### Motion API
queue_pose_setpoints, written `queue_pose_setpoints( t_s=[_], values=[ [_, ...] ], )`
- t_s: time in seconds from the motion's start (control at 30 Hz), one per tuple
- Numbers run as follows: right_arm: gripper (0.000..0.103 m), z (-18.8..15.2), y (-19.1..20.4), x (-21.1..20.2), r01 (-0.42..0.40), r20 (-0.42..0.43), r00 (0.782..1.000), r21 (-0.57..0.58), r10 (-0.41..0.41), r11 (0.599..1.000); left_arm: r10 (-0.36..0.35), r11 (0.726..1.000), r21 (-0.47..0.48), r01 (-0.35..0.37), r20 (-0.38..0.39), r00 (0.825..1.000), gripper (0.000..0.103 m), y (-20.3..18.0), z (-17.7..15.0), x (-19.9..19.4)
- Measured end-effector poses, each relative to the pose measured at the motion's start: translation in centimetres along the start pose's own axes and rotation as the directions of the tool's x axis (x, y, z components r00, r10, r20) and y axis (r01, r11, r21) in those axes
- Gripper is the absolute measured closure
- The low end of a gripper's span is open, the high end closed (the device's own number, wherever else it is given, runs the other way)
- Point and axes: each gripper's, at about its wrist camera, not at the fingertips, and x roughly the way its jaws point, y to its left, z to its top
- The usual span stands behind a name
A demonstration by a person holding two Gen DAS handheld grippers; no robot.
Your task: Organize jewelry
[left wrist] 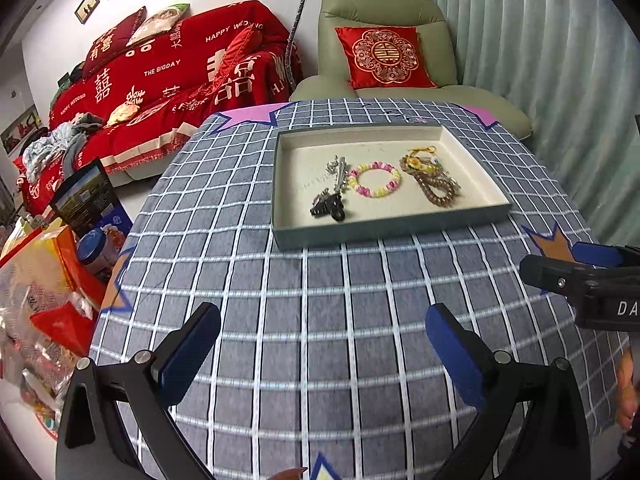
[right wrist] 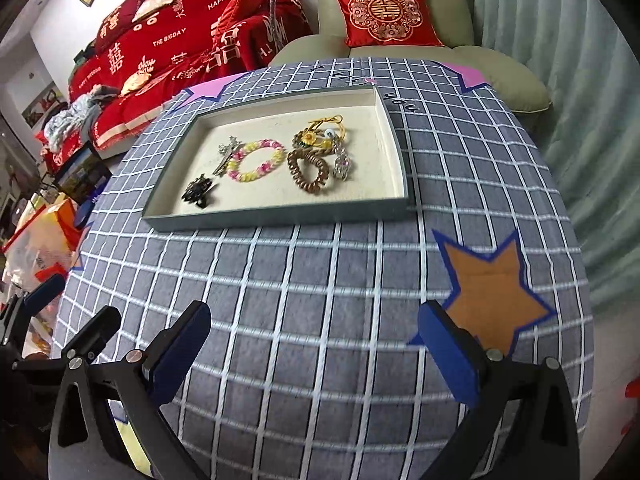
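A shallow grey-green tray (left wrist: 384, 228) (right wrist: 280, 214) with a cream lining lies on the checked tablecloth. In it lie a black hair claw (left wrist: 329, 205) (right wrist: 197, 192), a silver clip (left wrist: 339, 174) (right wrist: 226, 154), a pink and yellow bead bracelet (left wrist: 375, 179) (right wrist: 256, 165), a brown coil hair tie (left wrist: 438, 192) (right wrist: 308, 172) and a yellow charm bracelet (left wrist: 420, 160) (right wrist: 318, 136). My left gripper (left wrist: 322, 344) is open and empty over the cloth, short of the tray. My right gripper (right wrist: 314, 340) is open and empty too, also near the front.
A red-covered sofa (left wrist: 168, 80) and a green armchair (left wrist: 384, 12) with a red cushion stand behind the table. Bags and boxes (left wrist: 60, 264) lie on the floor at the left. A curtain (left wrist: 560, 80) hangs at the right. An orange star patch (right wrist: 492, 284) marks the cloth.
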Motion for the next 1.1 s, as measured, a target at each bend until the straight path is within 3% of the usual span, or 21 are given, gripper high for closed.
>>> queue_pose_setpoints(
  t_s=[0.17,0.33,0.77,1.1],
  values=[
    [0.0,-2.0,0.5,-1.9,0.026,0.042,0.999,0.005,-0.026,1.0,-0.019,1.0,-0.019,0.019,-0.001,1.0,0.0,0.0,-1.4,-1.7],
    [0.0,-3.9,1.4,-4.6,0.072,0.118,0.991,-0.009,-0.071,0.997,-0.017,0.999,-0.036,0.019,0.051,0.999,0.0,0.3,-2.7,-4.3],
    [0.0,-6.6,2.7,-10.0,0.181,0.307,0.936,-0.006,-0.17,0.983,0.024,0.999,-0.026,-0.02,0.176,0.984,0.0,-0.1,-3.7,-8.4],
    [0.0,-6.8,3.1,-11.0,0.179,0.334,0.928,-0.015,-0.164,0.984,0.019,0.998,-0.06,-0.007,0.193,0.981,0.0,0.4,-3.5,-9.0]
  ],
)
